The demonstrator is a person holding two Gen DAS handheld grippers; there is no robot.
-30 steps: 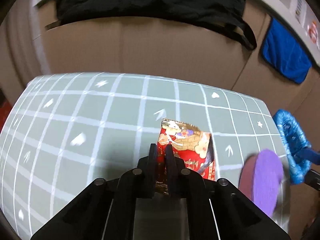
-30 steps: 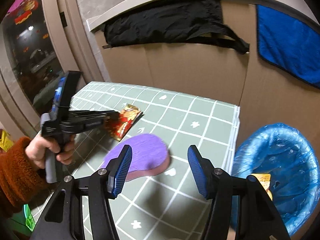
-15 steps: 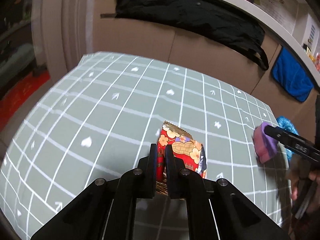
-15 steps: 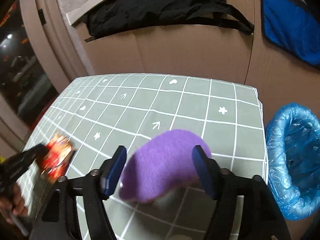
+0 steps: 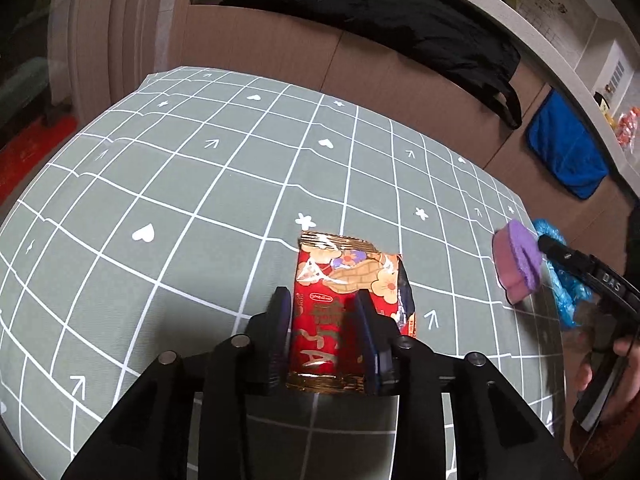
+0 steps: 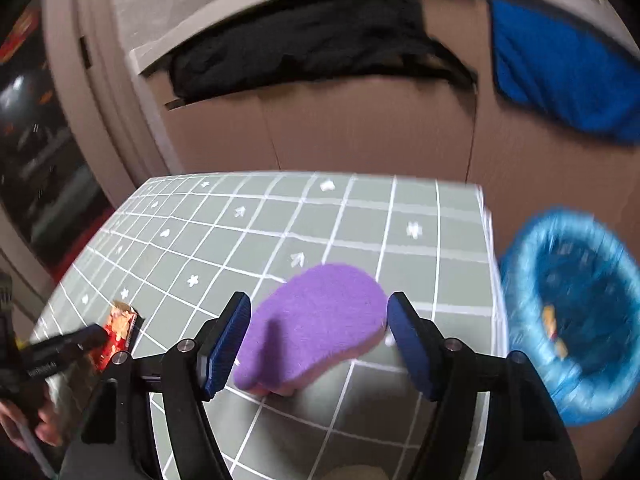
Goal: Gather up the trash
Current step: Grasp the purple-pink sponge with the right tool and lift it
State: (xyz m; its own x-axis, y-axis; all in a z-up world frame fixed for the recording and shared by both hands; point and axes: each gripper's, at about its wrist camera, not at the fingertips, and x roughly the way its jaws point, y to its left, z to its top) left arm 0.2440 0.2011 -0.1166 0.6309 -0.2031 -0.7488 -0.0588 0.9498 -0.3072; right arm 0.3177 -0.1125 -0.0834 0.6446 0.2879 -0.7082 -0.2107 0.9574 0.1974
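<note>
On the desk (image 5: 168,184), covered with a grey-green cloth of white grid lines, hearts, arrows and flowers, lies a red and gold snack packet (image 5: 344,300). Packet print: peanut and flower pictures, a small red oval brand mark and large pale characters, neither readable. The left hand-held gripper (image 5: 322,334) has just been opening; its jaws now stand apart on either side of the packet, which lies flat on the cloth between them, and the pads do not appear to press on it. The right hand-held gripper (image 6: 318,344) stands wide apart, one jaw on each side of a purple sponge (image 6: 312,324) with a pink underside resting on the desk; gaps show on both sides. In the left wrist view its black body bears white letters "DAS". Off the desk's right edge sits a bin lined with a blue bag (image 6: 572,312), with small yellow scraps inside. Behind, a black garment (image 5: 372,20) and a blue cloth (image 5: 568,152) hang over cardboard.
</note>
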